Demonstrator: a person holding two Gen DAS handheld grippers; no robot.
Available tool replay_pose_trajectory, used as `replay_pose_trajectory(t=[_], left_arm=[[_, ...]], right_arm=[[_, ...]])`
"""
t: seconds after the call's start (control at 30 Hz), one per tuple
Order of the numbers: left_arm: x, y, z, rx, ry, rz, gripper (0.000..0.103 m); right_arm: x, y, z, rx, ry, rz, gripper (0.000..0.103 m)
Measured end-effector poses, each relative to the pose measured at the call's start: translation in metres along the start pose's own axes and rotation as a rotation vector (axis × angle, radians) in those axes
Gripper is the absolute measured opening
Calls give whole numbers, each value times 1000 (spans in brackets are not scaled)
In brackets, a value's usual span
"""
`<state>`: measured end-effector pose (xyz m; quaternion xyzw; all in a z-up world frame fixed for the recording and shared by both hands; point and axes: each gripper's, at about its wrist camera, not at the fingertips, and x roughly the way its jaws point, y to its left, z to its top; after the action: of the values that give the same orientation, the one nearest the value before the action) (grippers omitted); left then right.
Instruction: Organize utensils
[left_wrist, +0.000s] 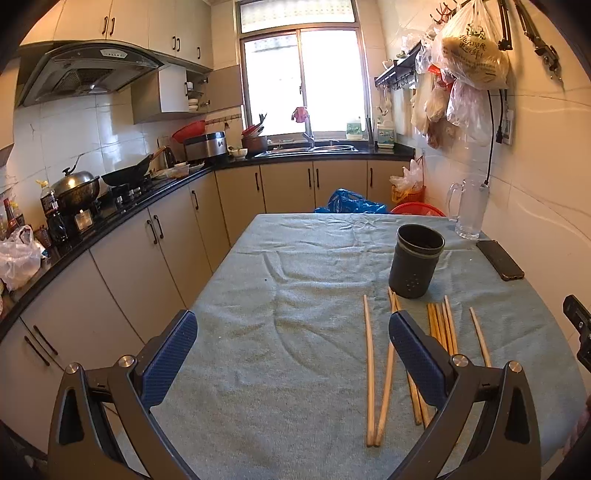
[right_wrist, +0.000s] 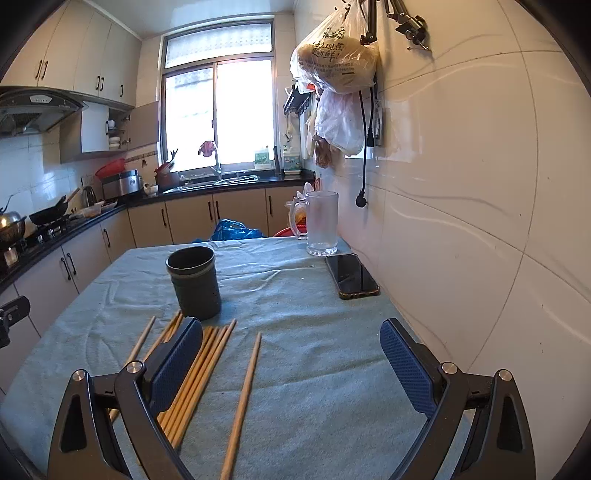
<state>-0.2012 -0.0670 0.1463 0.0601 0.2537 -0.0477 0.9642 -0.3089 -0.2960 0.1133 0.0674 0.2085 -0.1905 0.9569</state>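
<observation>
We see wooden chopsticks (left_wrist: 373, 369) scattered loose at lower centre on the cloth (left_wrist: 288, 295), just before the dark holder (left_wrist: 416, 261). A phone (right_wrist: 351, 276) and glass mug (right_wrist: 320, 223) sit beyond, upper right. Our left gripper (left_wrist: 293, 363) and right gripper (right_wrist: 291, 373) hover with jaws released, empty.

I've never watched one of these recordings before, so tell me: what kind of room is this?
A home kitchen, most likely. A wok sits on a gas stove under a range hood, a sink lies below the window, and wooden chopsticks lie beside a dark holder on a cloth-covered table.
</observation>
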Motion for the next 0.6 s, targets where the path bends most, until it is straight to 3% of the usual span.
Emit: replay_pose_trajectory(t=[0.4,0.6], left_arm=[[-4,0,-6,18,24,-1,103],[9,6,-9,-2,75,-44,103]], right_arm=[[-7,0,-7,4,12,-2,99],[2,-1,-13,8,38,-2,99]])
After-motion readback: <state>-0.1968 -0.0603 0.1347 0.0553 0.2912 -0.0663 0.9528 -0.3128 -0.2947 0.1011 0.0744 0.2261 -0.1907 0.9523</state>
